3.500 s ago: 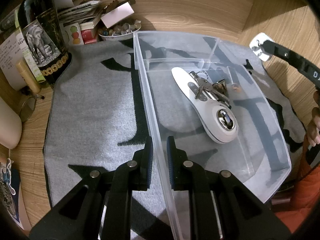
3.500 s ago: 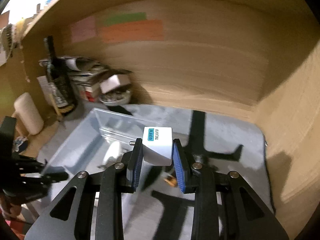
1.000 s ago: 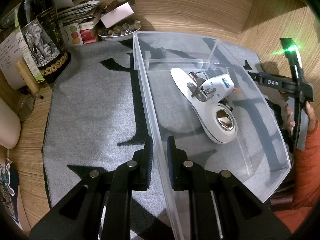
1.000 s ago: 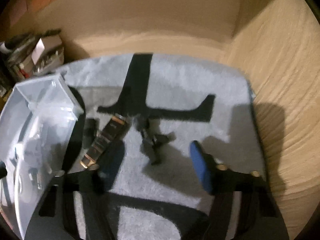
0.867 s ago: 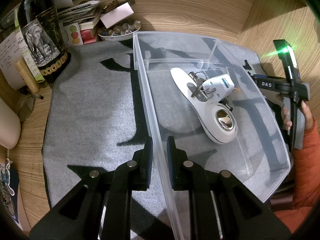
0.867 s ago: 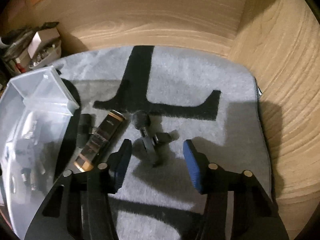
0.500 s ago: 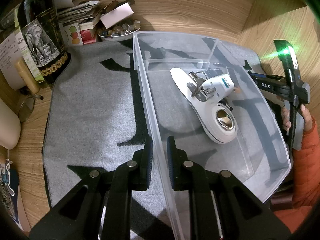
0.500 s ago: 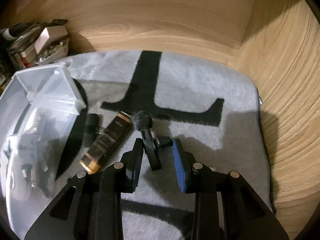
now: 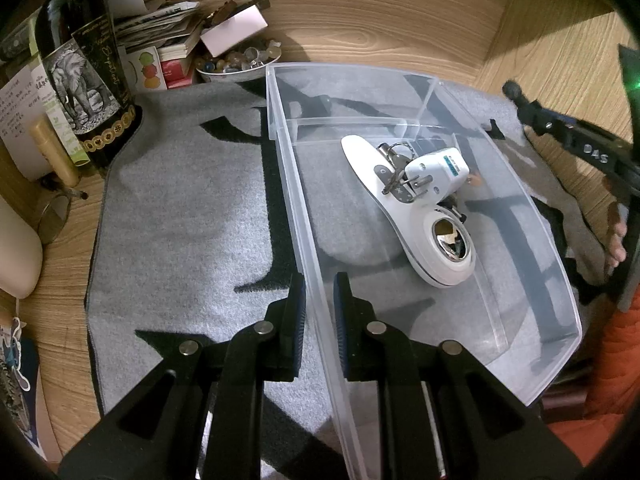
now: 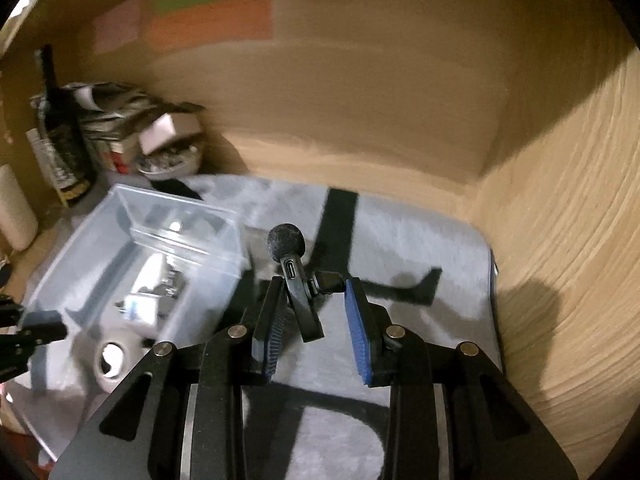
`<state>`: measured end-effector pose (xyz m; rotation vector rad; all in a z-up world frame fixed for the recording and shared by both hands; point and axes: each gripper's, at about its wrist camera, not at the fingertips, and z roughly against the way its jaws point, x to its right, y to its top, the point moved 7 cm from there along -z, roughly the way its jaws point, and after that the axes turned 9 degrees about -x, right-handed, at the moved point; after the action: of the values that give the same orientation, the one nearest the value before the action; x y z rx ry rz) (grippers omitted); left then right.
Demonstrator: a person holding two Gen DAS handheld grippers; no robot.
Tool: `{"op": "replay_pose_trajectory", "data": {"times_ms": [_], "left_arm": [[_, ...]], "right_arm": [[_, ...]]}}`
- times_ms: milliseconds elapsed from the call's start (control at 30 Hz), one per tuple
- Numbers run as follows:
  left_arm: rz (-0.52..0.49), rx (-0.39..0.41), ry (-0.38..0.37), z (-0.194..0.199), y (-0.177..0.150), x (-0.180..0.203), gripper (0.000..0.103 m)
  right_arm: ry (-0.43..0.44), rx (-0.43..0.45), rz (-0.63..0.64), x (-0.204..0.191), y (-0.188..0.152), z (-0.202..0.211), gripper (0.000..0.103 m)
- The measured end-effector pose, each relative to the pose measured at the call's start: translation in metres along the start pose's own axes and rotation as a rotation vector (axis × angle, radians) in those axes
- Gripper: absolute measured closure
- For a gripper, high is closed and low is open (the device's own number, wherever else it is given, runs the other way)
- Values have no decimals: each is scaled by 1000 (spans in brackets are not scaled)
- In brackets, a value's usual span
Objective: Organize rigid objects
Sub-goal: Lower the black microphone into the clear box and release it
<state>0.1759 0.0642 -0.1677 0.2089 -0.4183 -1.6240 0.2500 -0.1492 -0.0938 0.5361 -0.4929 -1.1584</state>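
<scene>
My left gripper was clamped on the side wall of the clear plastic bin, which stood on the grey mat. My right gripper held the small black microphone with a foam head above the mat, just beside the bin. Inside the bin lay a long white device and a white charger.

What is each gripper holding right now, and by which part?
The left gripper clamps the clear bin by its near side wall. The right gripper holds the small black microphone by its body, foam head forward.
</scene>
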Motion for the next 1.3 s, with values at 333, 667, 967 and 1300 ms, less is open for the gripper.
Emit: {"op": "replay_pose_trajectory", "data": {"times_ms": [333,667,967,1300], "left_arm": [[2,4,-1,1,-1,-1,89],[3,7,-8,1,-1,-1,89],[1,7,-12,1,-1,-1,89],[2,7,-11,1,-1,-1,89]], "right_arm": [[96,76,98,-56,18,18,76],[169,-33,158,-98,14,-23,76],[179,-123,160,-106,6,-47,75],[171,-44,135,-92,12,-16,60]]}}
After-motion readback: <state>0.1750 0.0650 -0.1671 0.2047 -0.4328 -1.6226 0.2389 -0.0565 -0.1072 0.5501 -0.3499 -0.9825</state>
